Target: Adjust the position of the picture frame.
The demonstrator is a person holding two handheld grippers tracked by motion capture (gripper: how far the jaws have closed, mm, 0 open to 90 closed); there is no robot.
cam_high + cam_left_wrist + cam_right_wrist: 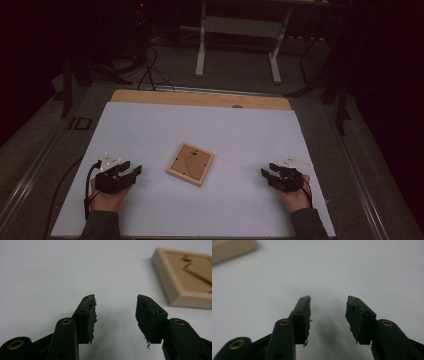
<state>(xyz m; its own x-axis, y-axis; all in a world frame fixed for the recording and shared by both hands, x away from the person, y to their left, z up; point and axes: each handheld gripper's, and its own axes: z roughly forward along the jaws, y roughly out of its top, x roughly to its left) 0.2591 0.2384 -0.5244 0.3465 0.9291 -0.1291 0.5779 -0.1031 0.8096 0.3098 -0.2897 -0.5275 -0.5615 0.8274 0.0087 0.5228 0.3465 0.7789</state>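
Observation:
A small wooden picture frame (190, 163) lies back-side up near the middle of the white table sheet (200, 130), turned at an angle. My left gripper (131, 171) rests low at the sheet's left, a hand's width from the frame, jaws open with nothing between them. In the left gripper view the open left gripper (116, 302) points at bare sheet, with the frame (185, 277) off to the upper right. My right gripper (266, 170) sits at the right, also open and empty. In the right gripper view the right gripper (328, 301) is open and a corner of the frame (229, 250) shows at upper left.
A strip of wooden tabletop (200, 98) shows beyond the sheet's far edge. Behind the table stand a white desk frame (240, 45) and loose black cables (150, 70) on a dark floor. Metal rails (30, 170) run along both table sides.

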